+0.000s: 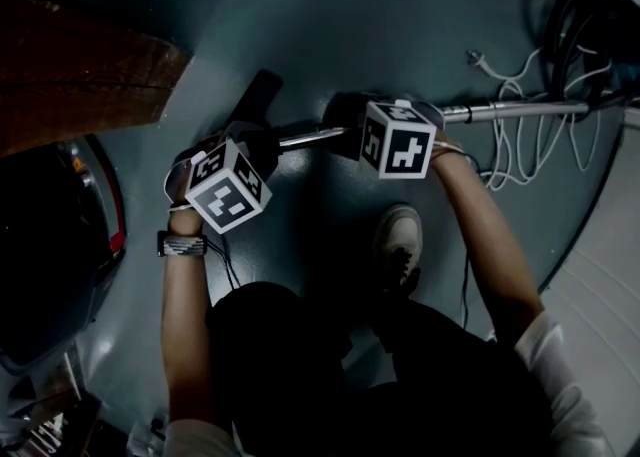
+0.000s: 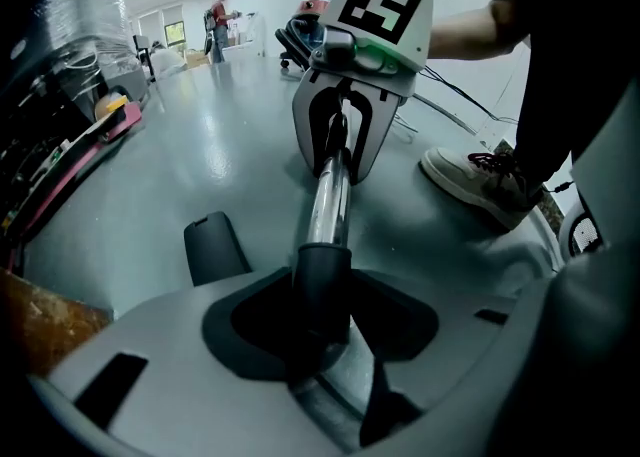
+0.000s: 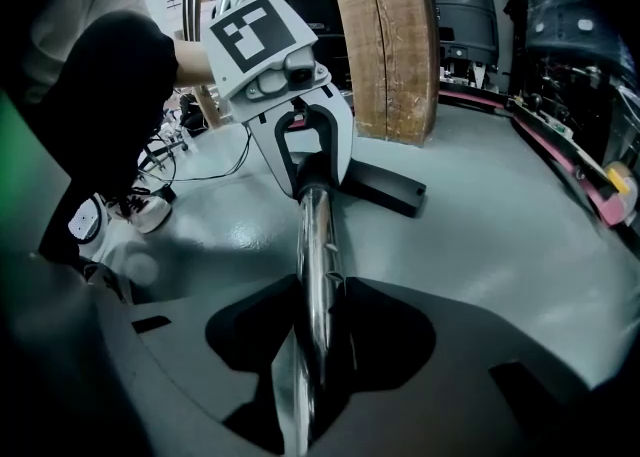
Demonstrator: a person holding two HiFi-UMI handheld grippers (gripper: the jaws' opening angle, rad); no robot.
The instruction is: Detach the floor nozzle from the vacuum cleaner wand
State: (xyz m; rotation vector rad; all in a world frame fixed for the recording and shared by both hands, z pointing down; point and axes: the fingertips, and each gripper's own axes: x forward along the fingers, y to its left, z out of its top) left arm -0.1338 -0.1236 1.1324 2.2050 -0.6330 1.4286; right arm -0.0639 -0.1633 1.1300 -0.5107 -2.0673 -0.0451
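- Left gripper (image 2: 322, 340) — jaws spread wide, yet clamped on the black collar (image 2: 320, 270) at the end of the wand (image 3: 315, 235).
- Right gripper (image 3: 310, 365) — partly open, clamped on the wand's chrome tube near that collar.
- Floor nozzle (image 3: 388, 185) lies just beyond the wand's collar end and looks still joined; pulling it off remains.

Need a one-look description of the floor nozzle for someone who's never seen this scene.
Start at the big brown wooden block at the head view's upper left. Just right of it on the grey floor lies the flat black plastic floor nozzle. Unlike the loose white cable further right, it sits on the end of the shiny chrome vacuum wand, just beyond the left tool.
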